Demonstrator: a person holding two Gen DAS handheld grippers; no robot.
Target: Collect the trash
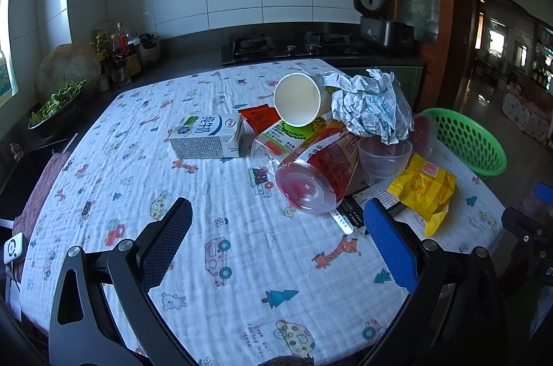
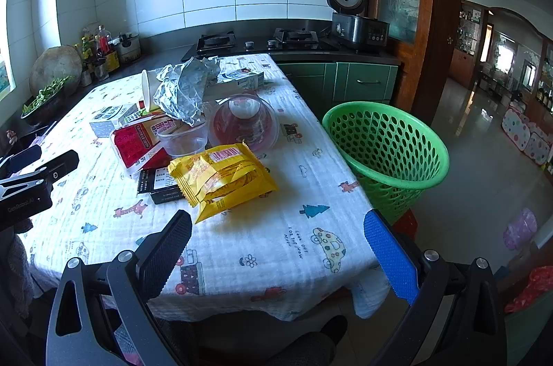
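Observation:
A pile of trash lies on the patterned tablecloth (image 1: 214, 193): a milk carton (image 1: 207, 136), a white paper cup (image 1: 300, 100) on its side, crumpled paper (image 1: 369, 106), a tipped clear cup with a red label (image 1: 321, 172), a small clear cup (image 1: 383, 158) and a yellow snack wrapper (image 1: 423, 188). The wrapper (image 2: 221, 176) lies nearest my right gripper (image 2: 276, 227). A green basket (image 2: 383, 148) stands beside the table's right edge. My left gripper (image 1: 276, 221) is open and empty, short of the pile. My right gripper is open and empty.
A black leaflet (image 2: 157, 184) lies under the wrapper. A clear domed lid (image 2: 245, 120) and a second carton (image 2: 242, 79) lie behind. A counter with a gas stove (image 2: 255, 41), rice cooker (image 2: 356, 24) and bottles runs along the back wall. The left gripper (image 2: 38, 172) shows at the left.

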